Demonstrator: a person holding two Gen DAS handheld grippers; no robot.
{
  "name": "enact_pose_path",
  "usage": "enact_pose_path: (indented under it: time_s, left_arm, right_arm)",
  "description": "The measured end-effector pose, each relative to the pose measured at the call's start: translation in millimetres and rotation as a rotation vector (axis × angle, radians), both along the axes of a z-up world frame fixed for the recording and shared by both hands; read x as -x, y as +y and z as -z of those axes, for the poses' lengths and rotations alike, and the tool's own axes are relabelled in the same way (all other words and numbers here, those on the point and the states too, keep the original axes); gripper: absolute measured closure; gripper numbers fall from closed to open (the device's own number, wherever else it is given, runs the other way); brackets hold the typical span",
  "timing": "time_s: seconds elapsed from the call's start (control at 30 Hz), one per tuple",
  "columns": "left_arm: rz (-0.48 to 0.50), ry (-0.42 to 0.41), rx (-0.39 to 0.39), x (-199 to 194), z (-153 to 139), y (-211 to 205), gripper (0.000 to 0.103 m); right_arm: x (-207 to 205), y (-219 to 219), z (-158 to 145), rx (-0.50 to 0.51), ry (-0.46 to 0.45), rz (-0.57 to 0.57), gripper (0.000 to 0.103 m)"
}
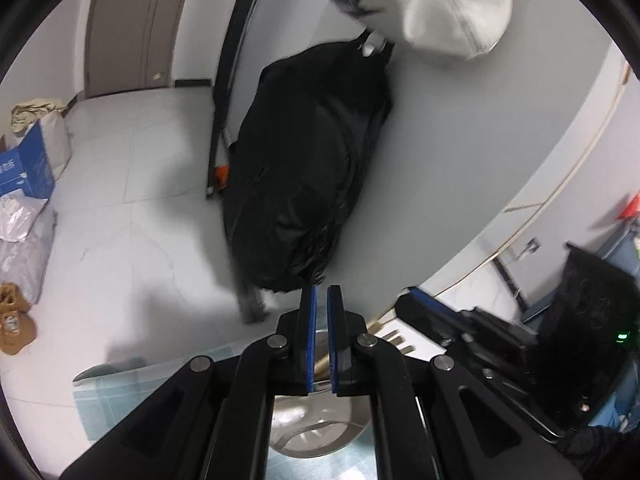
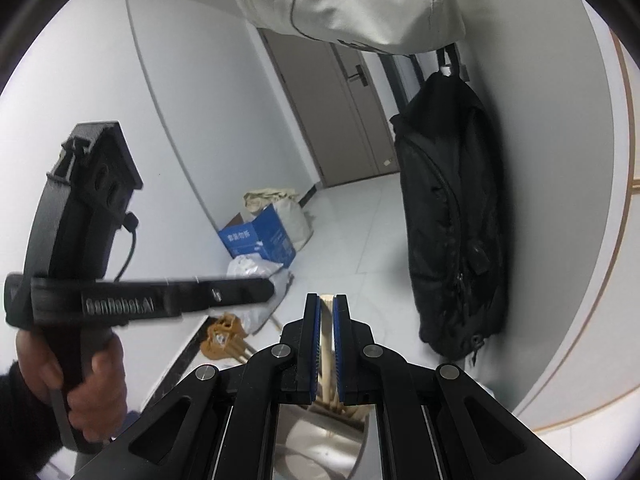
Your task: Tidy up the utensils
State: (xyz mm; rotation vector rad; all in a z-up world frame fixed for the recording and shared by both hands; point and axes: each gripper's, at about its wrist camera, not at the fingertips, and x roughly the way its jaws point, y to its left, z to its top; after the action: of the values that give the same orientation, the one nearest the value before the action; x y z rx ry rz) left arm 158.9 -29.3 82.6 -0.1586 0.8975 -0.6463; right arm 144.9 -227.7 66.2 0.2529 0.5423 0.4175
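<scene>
My left gripper (image 1: 321, 294) is raised above the table edge, jaws nearly closed with nothing clearly between the tips. Below it lie a steel bowl (image 1: 320, 428) and the ends of wooden chopsticks (image 1: 394, 338). My right gripper (image 2: 326, 300) is shut on a pale wooden chopstick (image 2: 326, 344) that runs up between its blue pads. A steel container (image 2: 320, 448) sits under it with more wooden sticks (image 2: 352, 410) inside. The right gripper's body (image 1: 460, 320) shows at the right of the left wrist view. The left gripper's body (image 2: 140, 300), held by a hand (image 2: 92, 380), shows in the right wrist view.
A black backpack (image 1: 304, 168) hangs on the grey wall, with a white garment (image 1: 448, 4) above it. On the tiled floor stand a blue box (image 2: 260, 236), plastic bags (image 1: 24, 232) and brown shoes (image 1: 12, 320). A teal mat (image 1: 108, 396) covers the table.
</scene>
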Motion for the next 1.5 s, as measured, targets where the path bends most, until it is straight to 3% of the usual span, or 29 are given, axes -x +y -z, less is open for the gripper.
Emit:
enact_pose_path:
  time_s: [0.1, 0.17, 0.27, 0.33, 0.5, 0.77, 0.83, 1.13, 1.5]
  left_arm:
    - [-0.021, 0.002, 0.003, 0.8, -1.2, 6.5, 0.096]
    - [-0.048, -0.008, 0.003, 5.6, -4.9, 11.6, 0.076]
    - [-0.094, -0.044, -0.008, 11.8, -9.8, 16.4, 0.047]
    - [-0.142, -0.097, -0.029, 22.9, -17.5, 19.5, 0.046]
    - [-0.194, -0.148, -0.073, 39.9, -26.4, 22.5, 0.04]
    - [-0.27, -0.195, -0.074, 67.5, -37.3, 27.8, 0.038]
    - [-0.272, -0.21, -0.07, 73.8, -39.5, 27.1, 0.033]
    - [-0.34, -0.334, -0.089, 113.5, -54.0, 32.4, 0.018]
    - [-0.402, -0.434, -0.136, 156.6, -47.5, 36.2, 0.017]
  right_arm:
    - [0.0, -2.9, 2.6, -0.024, 0.02, -0.015, 0.093]
    - [-0.5, -2.3, 5.8, -0.005, 0.051, -0.009, 0.09]
    - [4.5, -3.3, 6.1, -0.004, 0.065, -0.013, 0.068]
    - [16.4, -9.4, -0.6, -0.025, 0.03, 0.018, 0.054]
    - [35.5, -19.8, -15.7, -0.06, -0.016, 0.048, 0.037]
    - [68.4, -17.3, -39.0, -0.039, -0.072, 0.067, 0.027]
    - [76.5, -15.1, -44.1, -0.032, -0.089, 0.061, 0.018]
    - [123.6, -5.3, -60.6, -0.012, -0.164, 0.065, 0.009]
    - [169.8, 3.3, -63.9, 0.012, -0.254, 0.068, 0.003]
